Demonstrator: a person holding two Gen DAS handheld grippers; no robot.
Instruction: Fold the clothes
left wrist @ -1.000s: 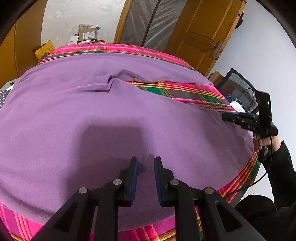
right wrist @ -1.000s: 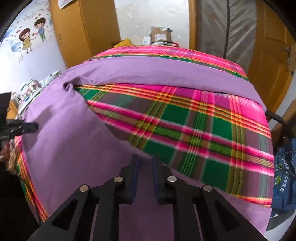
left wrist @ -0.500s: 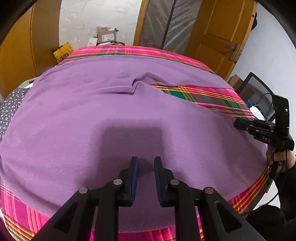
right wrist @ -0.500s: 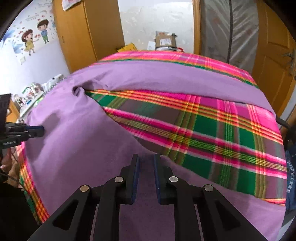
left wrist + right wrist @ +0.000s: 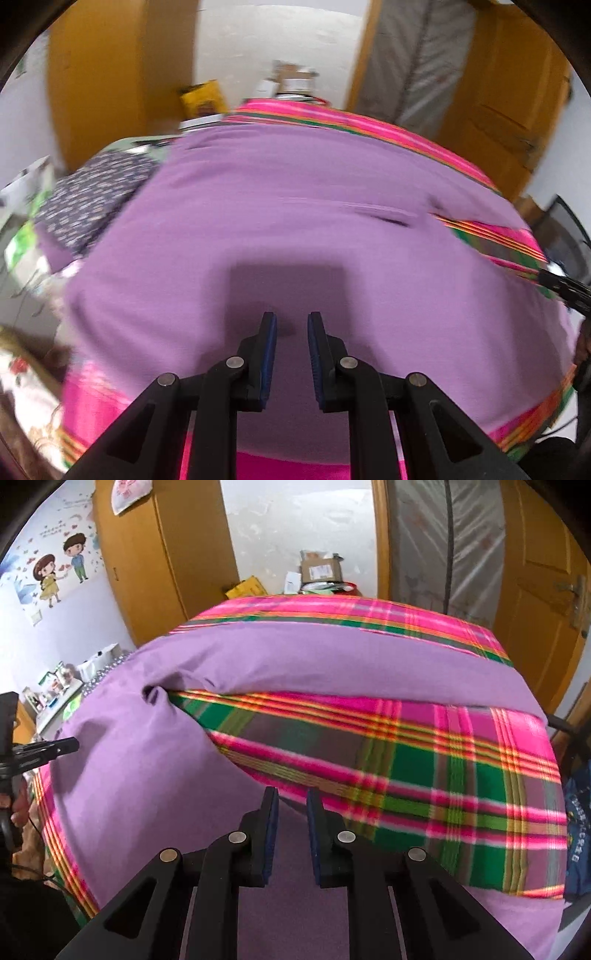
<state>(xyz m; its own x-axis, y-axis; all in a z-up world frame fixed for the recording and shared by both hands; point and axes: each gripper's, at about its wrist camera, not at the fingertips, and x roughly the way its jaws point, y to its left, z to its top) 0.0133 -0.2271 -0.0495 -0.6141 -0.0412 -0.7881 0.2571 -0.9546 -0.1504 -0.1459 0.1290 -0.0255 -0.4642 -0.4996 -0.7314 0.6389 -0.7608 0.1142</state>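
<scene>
Though the left view is blurred, the item reads plainly: one purple garment (image 5: 155, 786), spread flat on the plaid sheet (image 5: 443, 760), covering its left and far parts, with a long band running along the sheet's far side and a puckered corner (image 5: 153, 694) where band and body meet. Judged soft, light, limp, not slippery; it should drape and crease wherever lifted. Best hold: hems or corners at the sheet's edges, pinched thin. Left gripper (image 5: 291, 332): narrow gap, holding nothing, above the cloth. Right gripper (image 5: 291, 808): the same, near the garment's inner edge.
</scene>
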